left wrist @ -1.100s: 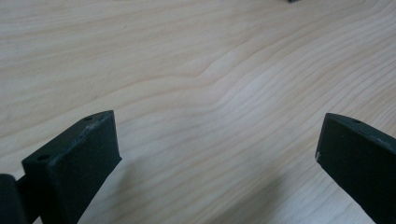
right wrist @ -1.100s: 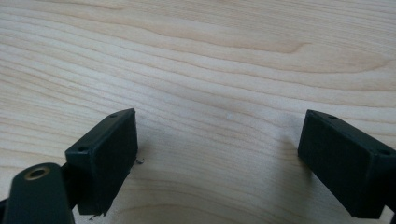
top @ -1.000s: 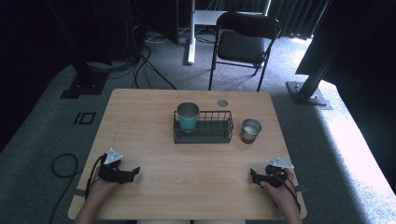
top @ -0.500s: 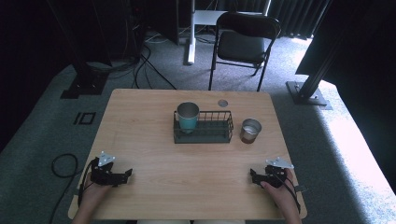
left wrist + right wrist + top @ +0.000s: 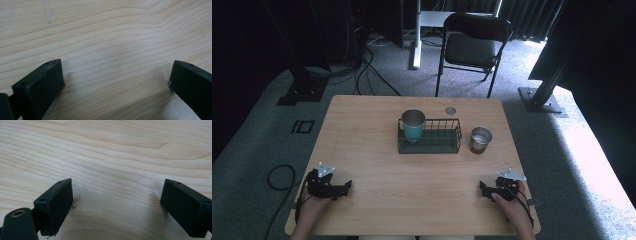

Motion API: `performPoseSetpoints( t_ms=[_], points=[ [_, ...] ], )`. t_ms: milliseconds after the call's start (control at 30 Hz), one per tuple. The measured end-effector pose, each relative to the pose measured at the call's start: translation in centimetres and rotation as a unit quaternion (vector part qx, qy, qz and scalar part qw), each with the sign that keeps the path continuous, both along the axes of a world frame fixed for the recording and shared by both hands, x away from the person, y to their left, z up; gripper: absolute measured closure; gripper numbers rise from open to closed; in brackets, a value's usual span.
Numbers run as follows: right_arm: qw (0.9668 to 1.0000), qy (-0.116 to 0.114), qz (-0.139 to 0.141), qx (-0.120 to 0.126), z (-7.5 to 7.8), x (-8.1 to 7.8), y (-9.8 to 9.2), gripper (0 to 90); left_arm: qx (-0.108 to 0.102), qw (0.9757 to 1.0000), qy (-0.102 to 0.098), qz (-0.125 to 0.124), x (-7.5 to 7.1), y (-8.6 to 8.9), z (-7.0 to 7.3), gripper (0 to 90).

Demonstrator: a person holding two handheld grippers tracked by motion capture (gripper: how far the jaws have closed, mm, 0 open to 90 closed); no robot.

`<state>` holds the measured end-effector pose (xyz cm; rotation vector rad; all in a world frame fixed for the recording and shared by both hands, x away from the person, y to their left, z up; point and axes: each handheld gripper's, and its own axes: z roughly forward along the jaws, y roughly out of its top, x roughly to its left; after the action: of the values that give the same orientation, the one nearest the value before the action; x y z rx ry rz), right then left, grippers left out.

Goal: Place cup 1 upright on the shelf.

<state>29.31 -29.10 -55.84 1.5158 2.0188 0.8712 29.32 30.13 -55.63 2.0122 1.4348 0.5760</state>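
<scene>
At the near edge of the tabletop, close to the near left corner, the left claw rests on the wood in the person's hand; in the left gripper view its two black jaws stand wide apart with only bare wood grain between them. Close to the near right corner the right claw lies the same way, and in the right gripper view its jaws are also wide apart and hold nothing.

Farther, around the middle of the tabletop, stands a black wire basket, low and rectangular. A teal cup with a metal rim stands upright in its left end. Just beside the right side of the basket, apart from it, stands a smaller metal cup, round and shiny. Near the far edge lies a small round disc, flat and grey.

Both claws are well apart from the cups, so a long reach is needed. I judge that the smooth metal walls can slip between flat hard jaws if the grip is off-centre. The teal cup is tall and may tip or catch the thin wires when lifted. The light basket could slide on the smooth wood if it is pushed.
</scene>
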Motion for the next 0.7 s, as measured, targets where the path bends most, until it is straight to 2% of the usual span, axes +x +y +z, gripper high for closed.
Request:
performPoseSetpoints(
  t_ms=[700],
  points=[
    [0.9999, 0.000, 0.010, 0.003, 0.03, 0.20, -0.28, 10.7, 0.000, 1.0000, 0.000, -0.002, -0.01, 0.02, 0.00, 0.3]
  ],
)
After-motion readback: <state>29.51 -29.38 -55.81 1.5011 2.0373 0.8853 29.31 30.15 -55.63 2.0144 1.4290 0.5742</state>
